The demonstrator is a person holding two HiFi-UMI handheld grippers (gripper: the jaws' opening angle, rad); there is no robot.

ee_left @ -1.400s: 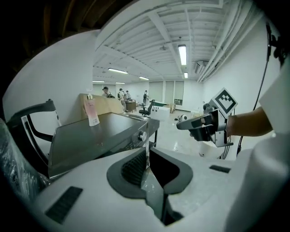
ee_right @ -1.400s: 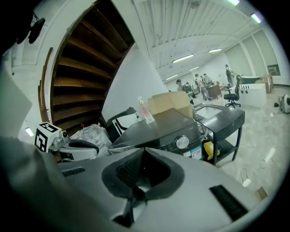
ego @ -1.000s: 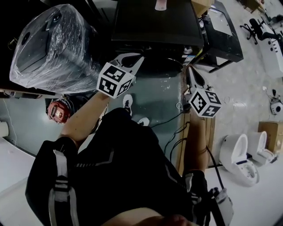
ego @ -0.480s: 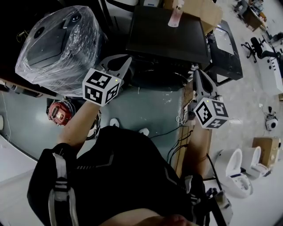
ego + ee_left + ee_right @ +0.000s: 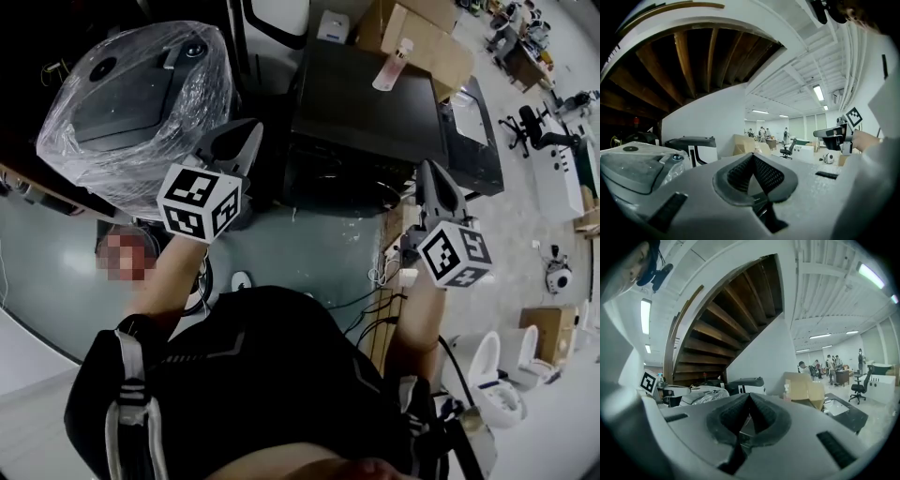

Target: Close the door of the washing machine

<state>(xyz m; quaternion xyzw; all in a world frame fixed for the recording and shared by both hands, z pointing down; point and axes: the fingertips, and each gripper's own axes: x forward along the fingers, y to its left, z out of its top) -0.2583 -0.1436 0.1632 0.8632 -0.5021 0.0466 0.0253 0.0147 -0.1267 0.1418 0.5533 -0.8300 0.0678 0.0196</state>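
Observation:
The black washing machine [image 5: 366,103] stands ahead of me in the head view, with a pink bottle [image 5: 392,64] on its top. A dark panel with a pale window [image 5: 476,127] juts out at its right side; I cannot tell whether this is its door. My left gripper [image 5: 246,133] is raised in front of the machine's left corner, shut and empty. My right gripper [image 5: 432,174] hangs before the right corner, also shut with nothing in it. Both point roughly level. In the left gripper view the jaws [image 5: 752,158] meet; in the right gripper view the jaws [image 5: 749,398] meet too.
A plastic-wrapped machine [image 5: 131,103] sits to the left. Cardboard boxes [image 5: 422,37] stand behind the washing machine. Cables [image 5: 375,281] trail on the floor near a wooden strip [image 5: 386,323]. White toilets [image 5: 502,375] stand at the lower right. A staircase [image 5: 726,329] rises overhead; people stand far off [image 5: 832,364].
Both grippers have risen and moved forward toward the machine's front. The head view has tilted up, so more of the room behind the machine shows. Both stay shut.

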